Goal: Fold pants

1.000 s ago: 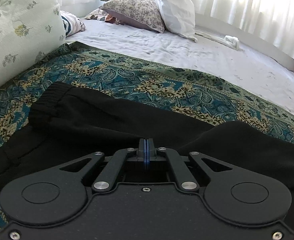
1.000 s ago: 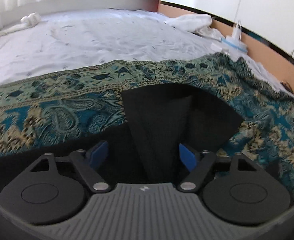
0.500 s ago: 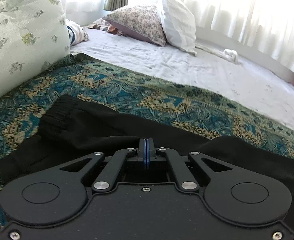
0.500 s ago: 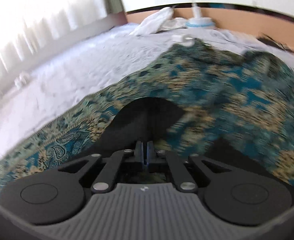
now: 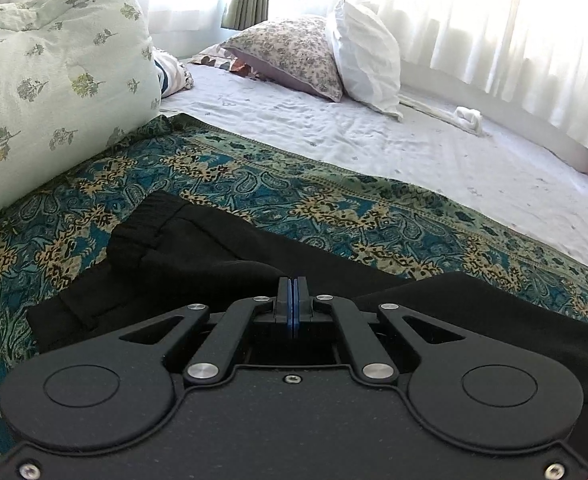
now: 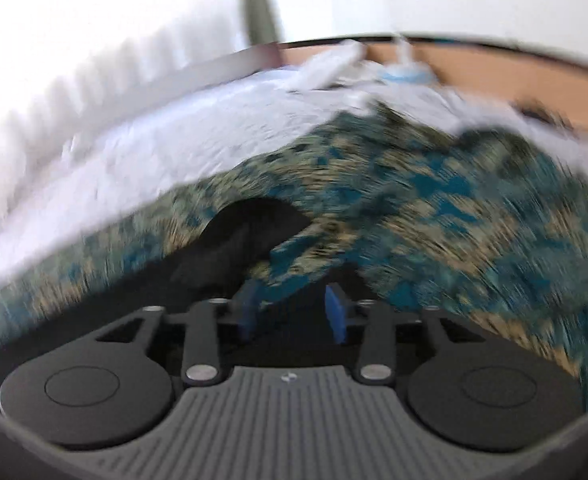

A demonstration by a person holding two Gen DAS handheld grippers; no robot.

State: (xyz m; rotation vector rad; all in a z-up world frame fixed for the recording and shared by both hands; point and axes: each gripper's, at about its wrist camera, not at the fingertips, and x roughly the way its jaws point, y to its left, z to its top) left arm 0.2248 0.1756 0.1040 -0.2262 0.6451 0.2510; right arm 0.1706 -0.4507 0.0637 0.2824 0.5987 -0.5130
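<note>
Right gripper (image 6: 294,312) has popped open since half a second ago; left gripper (image 5: 293,300) stays clenched over soft, floppy black pants (image 5: 221,256) lying on the paisley bedspread (image 5: 334,204). Grab hems or waistband.

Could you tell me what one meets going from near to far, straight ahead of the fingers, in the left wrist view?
left gripper, jaws shut → black pants → paisley blanket → white bedsheet → floral pillow → sheer curtains
</note>
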